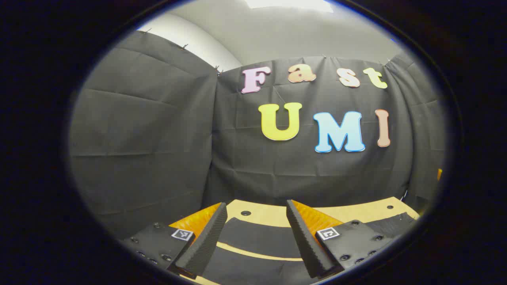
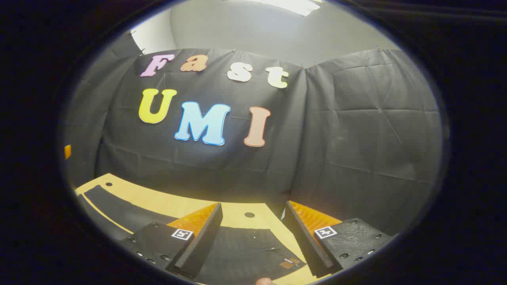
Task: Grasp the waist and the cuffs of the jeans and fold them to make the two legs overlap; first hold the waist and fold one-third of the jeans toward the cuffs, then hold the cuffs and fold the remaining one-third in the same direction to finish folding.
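jeans (image 2: 245, 247), black and lying flat on a pale wooden table (image 2: 237, 209), fill the lower middle of the right gripper view, where a small tan patch and a short run of stitching mark the cloth near the bottom centre of the frame. a second dark band of the same fabric (image 2: 119, 209) stretches toward the lower left of that frame, a thin strip of table showing beside it. in the left gripper view the jeans (image 1: 257, 239) appear as two dark bands at the bottom centre, parted by a narrow curved line of bare table (image 1: 269, 213), with another dark piece at the lower right. the left gripper (image 1: 255, 241) hangs above the cloth with its jaws wide apart and nothing between them. the right gripper (image 2: 247, 245) likewise stands with jaws spread over the fabric, gripping nothing. small round holes dot the tabletop near its far edge. creased black cloth (image 1: 158, 138) walls the booth behind, under a pale ceiling.
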A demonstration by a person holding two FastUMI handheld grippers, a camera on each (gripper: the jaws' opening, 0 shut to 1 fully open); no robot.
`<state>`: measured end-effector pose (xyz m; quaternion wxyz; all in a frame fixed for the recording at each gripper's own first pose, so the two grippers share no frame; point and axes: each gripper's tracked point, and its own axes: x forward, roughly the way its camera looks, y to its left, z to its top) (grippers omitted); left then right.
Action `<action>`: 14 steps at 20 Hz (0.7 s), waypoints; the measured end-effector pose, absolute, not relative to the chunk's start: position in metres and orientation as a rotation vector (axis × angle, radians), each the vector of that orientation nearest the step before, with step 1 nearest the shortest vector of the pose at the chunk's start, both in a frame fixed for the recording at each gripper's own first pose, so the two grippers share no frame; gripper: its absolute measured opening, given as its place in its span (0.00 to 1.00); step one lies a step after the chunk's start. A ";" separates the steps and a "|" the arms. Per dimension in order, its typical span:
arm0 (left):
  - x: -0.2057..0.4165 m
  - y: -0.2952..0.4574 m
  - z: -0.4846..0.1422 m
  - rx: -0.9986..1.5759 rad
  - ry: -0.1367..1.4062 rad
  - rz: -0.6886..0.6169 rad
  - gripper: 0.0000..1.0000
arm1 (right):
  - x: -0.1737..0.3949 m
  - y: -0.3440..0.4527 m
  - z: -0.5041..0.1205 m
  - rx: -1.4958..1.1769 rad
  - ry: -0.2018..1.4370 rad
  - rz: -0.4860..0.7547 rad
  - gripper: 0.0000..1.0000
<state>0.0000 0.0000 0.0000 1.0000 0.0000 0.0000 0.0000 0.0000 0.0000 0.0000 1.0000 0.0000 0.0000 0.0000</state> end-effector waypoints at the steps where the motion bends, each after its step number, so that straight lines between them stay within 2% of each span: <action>1: -0.001 0.000 0.000 -0.005 0.002 0.000 0.97 | 0.000 -0.002 0.000 -0.007 0.001 -0.004 0.95; 2: -0.003 0.000 -0.001 -0.007 0.007 0.000 0.94 | -0.001 -0.002 -0.001 -0.009 0.003 -0.005 0.95; 3: -0.004 0.000 -0.003 -0.005 0.011 0.001 0.97 | -0.002 -0.002 -0.002 -0.005 0.004 -0.003 0.94; 14: -0.014 0.006 0.005 0.009 0.006 0.002 0.97 | -0.009 -0.001 -0.011 0.028 0.024 -0.001 0.94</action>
